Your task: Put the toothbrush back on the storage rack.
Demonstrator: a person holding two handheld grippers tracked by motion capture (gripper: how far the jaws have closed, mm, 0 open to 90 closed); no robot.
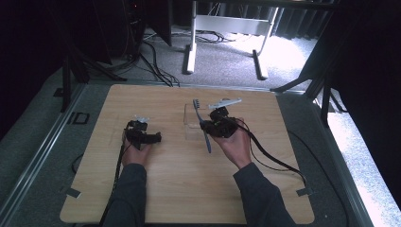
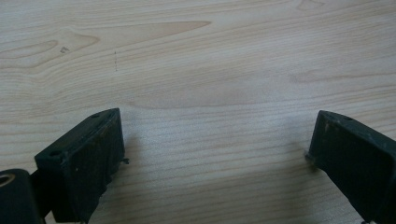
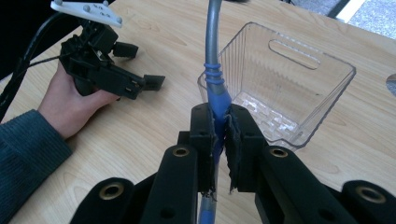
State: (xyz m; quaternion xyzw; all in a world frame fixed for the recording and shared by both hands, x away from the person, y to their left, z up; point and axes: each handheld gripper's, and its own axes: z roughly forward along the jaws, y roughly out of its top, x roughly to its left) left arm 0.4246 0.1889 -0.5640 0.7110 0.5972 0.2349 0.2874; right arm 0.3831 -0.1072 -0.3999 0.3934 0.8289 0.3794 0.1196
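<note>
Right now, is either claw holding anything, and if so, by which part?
The right claw is shut on a toothbrush, gripping the blue section of its handle, beside the clear plastic bin. The left claw is open and holds nothing.

Toothbrush (image 3: 217,91): head cut off by the top edge in the right gripper view; gripped handle section hidden between the jaws. Bristle detail unreadable from above.

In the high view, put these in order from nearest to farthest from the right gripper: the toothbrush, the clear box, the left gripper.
1. Toothbrush: clamped in the right gripper.
2. Clear box: just beyond it, toward the table's middle.
3. Left gripper: farthest, resting open across the table on the left.
</note>
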